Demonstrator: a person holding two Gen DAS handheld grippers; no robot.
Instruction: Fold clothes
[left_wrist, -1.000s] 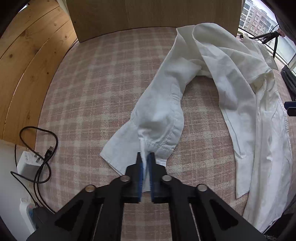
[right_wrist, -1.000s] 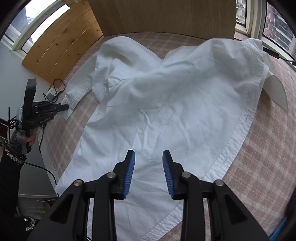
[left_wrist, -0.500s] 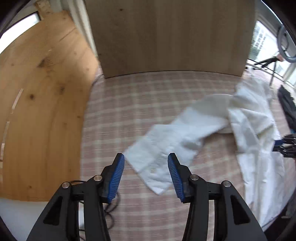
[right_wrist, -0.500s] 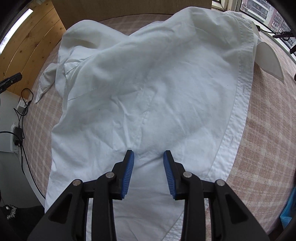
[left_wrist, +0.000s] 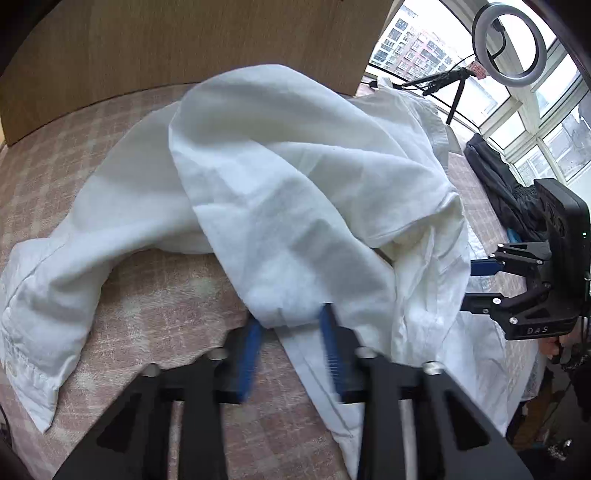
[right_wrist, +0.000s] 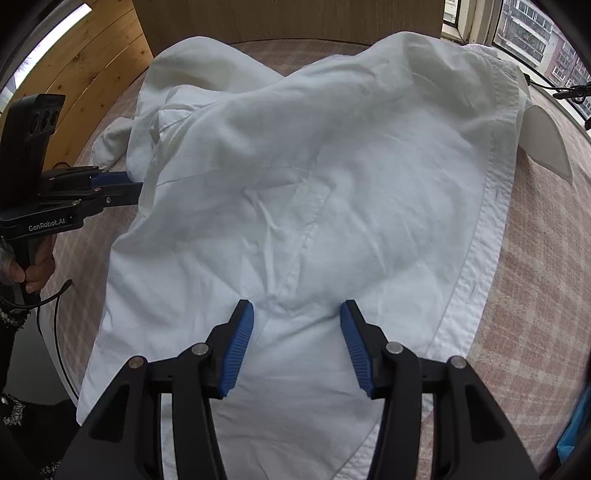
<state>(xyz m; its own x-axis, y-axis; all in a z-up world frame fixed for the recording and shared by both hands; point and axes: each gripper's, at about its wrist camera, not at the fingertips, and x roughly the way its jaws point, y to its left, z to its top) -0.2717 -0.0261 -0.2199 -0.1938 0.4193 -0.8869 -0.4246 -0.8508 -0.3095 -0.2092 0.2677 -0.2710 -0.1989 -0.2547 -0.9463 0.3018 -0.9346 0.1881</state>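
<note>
White shirt (right_wrist: 314, 192) rumpled across checked bedspread (left_wrist: 166, 306), long axis toward headboard; side fold between left gripper (left_wrist: 291, 332) spread jaws; right gripper (right_wrist: 297, 325) released over hem.

- Bedspread (left_wrist: 166, 295): pink-and-cream plaid, covering the bed.
- Headboard (left_wrist: 184, 44): plain light wood panel, upright at the far edge of the bed.
- Wall panelling (right_wrist: 96, 77): knotty wooden planks, left of the headboard.
- Ring light (left_wrist: 509, 44): circular, on a dark stand by the window.
- Windows (left_wrist: 546, 122): white-framed panes; apartment blocks (left_wrist: 413, 51) visible outside.
- Dark garment (left_wrist: 495, 177): lying at the bed's right side, below the windows.
- Cable (right_wrist: 55, 314): thin, black, hanging beside the bed's left edge.
- Blue item (right_wrist: 576, 424): partly visible at the lower right; identity unclear.
</note>
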